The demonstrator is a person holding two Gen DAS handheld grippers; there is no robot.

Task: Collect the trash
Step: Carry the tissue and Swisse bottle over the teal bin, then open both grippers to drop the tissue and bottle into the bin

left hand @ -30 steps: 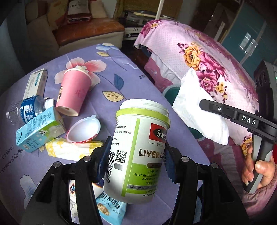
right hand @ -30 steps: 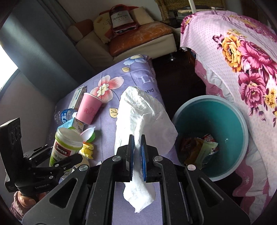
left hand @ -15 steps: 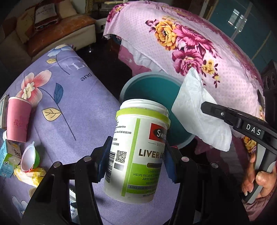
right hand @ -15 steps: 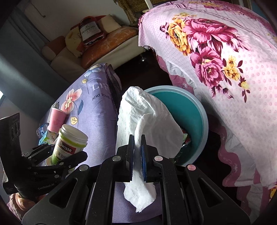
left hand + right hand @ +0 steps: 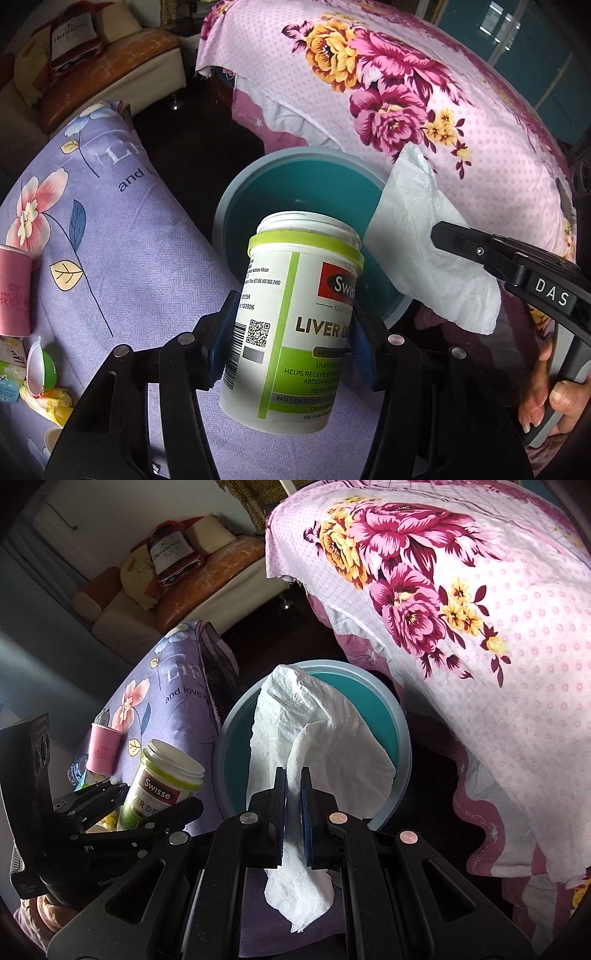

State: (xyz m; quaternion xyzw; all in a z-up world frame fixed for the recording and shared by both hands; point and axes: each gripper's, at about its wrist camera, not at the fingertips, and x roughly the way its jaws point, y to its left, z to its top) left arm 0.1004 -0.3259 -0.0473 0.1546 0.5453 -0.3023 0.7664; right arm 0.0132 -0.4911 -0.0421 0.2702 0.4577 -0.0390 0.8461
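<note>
A Swisse supplement bottle is clamped between the pads of the left hand-held gripper, at the near rim of the teal bin. A white tissue is pinched in the pressed-together right hand-held gripper, draped over the bin mouth. Both items should be brought fully over the opening before release, the bottle lowered so a bounce off the rim is avoided.
</note>
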